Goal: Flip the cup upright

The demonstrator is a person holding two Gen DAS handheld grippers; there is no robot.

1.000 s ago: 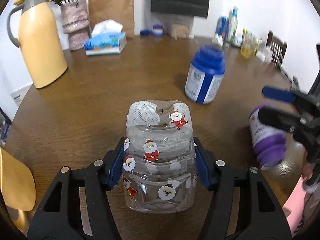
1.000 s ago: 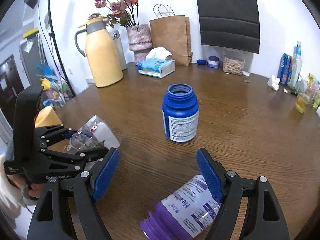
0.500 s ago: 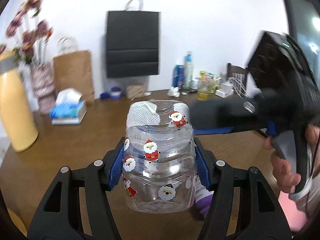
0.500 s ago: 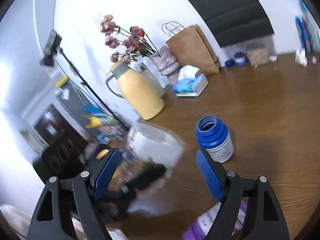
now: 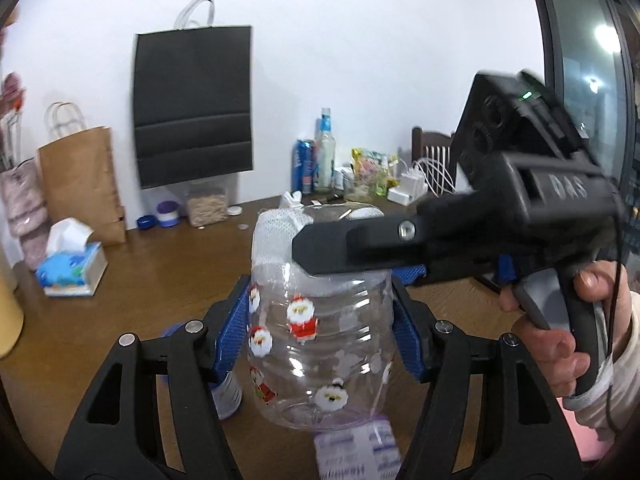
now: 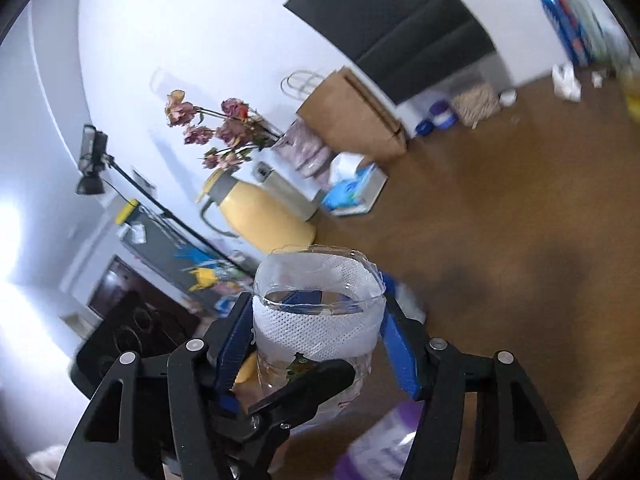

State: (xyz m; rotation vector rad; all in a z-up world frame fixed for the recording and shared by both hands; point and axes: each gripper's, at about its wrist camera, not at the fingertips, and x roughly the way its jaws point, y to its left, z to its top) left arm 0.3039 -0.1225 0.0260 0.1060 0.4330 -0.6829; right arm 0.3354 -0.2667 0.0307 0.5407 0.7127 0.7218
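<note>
Jaws of the left gripper (image 5: pixel 324 332) are pressing their blue pads against both flanks of the clear cup (image 5: pixel 320 320), holding it off the desk (image 5: pixel 160 272) with its long axis running away from the left wrist camera. The cup's mesh-wrapped end is pointing forward and slightly up, and its other end is lying close to the lens. The jaws of the right gripper (image 6: pixel 316 340) are standing wide on either side of that wrapped end, the pads just beside the wall but apparently not yet pressing; whether they are touching cannot be told. In the left view the right gripper's black finger is crossing over the top of the cup from the right, so the two tools are meeting at roughly a right angle, and both are equally near. By my judgement the coming move is turning on this handover: the right jaws need to be squeezing the wrapped end before the left ones let go.

Below the cup a purple bottle (image 5: pixel 356 452) is lying on the desk, and a blue bottle (image 5: pixel 228 392) is partly showing behind the left finger. Both could be getting in the way of setting down. Farther off are a tissue box (image 5: pixel 72 268), a brown paper bag (image 5: pixel 80 184) and a yellow thermos (image 6: pixel 260 216).
</note>
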